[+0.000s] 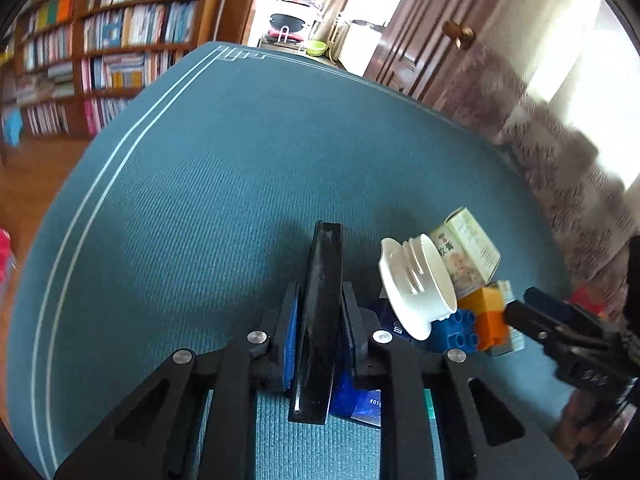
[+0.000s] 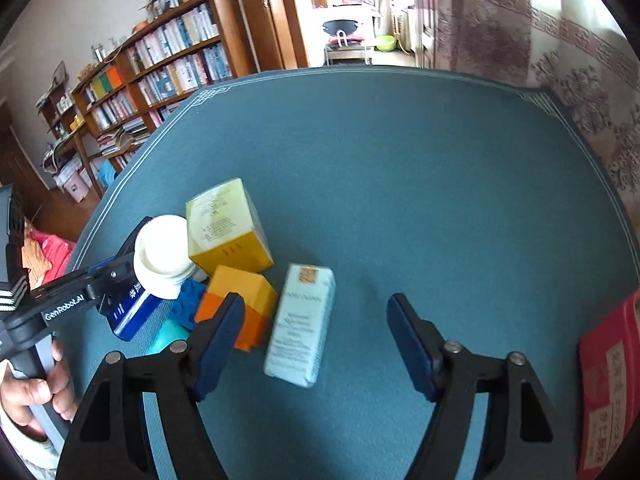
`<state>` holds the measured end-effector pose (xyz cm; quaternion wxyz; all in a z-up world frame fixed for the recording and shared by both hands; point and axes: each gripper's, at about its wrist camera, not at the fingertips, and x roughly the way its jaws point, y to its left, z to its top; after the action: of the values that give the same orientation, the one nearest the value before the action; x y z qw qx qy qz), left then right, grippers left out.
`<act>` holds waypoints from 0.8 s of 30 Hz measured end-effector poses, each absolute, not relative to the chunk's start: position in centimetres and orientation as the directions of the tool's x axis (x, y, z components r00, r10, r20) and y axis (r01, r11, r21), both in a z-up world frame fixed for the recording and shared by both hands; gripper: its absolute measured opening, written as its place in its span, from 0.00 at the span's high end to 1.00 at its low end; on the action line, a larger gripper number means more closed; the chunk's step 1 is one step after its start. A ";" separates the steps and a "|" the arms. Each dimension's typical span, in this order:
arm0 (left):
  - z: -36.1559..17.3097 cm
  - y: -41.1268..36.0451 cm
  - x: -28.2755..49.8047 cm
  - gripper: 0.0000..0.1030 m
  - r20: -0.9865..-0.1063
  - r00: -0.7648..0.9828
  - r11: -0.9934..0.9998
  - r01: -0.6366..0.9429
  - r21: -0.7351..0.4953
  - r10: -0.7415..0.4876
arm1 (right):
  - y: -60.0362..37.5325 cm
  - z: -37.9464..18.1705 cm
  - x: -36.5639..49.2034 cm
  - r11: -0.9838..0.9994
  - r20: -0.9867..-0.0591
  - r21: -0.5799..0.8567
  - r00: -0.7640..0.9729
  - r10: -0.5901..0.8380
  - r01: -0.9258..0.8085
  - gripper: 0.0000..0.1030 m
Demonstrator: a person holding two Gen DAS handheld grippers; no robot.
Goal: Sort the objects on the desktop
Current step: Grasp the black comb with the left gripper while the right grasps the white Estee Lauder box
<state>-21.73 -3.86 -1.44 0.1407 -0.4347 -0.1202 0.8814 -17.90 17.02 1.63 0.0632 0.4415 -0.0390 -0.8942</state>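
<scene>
On the teal woven cloth of the tabletop [image 2: 400, 160], toward its near-left edge — a jumbled pile mid-sort. Largest in the heap, a yellow-and-cream carton [image 2: 226, 228], matte card, upright but tilted; just beside it, lying flat, a pale blue box [image 2: 302, 324]; then stacked orange and yellow plastic bricks [image 2: 240, 300] touching a studded blue brick [image 2: 188, 304]; atop the heap, a glossy white threaded cap [image 1: 416, 280], tipped on its side. Clamped tight in the left gripper [image 1: 320, 320] — a slim, glossy black flat case [image 1: 322, 280], edge-up, seemingly just picked from the pile. Poised over the pale blue box, the right gripper [image 2: 316, 332], jaws wide, nothing pressed. Likely next: carry the case clear; lower and close squarely on the box without nudging the bricks.
</scene>
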 end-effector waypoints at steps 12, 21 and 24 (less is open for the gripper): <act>-1.4 -4.4 -20.6 0.82 -0.700 -0.579 -0.896 -0.136 -0.423 0.418 | 19.2 0.8 -16.9 -0.982 -0.793 0.186 -0.584 -0.175 0.043 0.29; -0.8 -2.6 -20.4 0.76 -0.718 -0.588 -0.922 -0.147 -0.359 0.373 | 16.9 -0.1 -18.7 -0.992 -0.834 0.066 -0.540 -0.113 0.105 0.37; -1.0 -2.9 -20.5 0.61 -0.731 -0.592 -0.933 -0.106 -0.345 0.338 | 16.6 -0.1 -18.8 -0.993 -0.830 0.030 -0.550 -0.087 0.111 0.41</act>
<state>-20.47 -2.94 -1.00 0.1260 -0.4336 -0.1336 0.8822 -18.83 16.59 -0.08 0.0561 0.4708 0.0129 -0.8803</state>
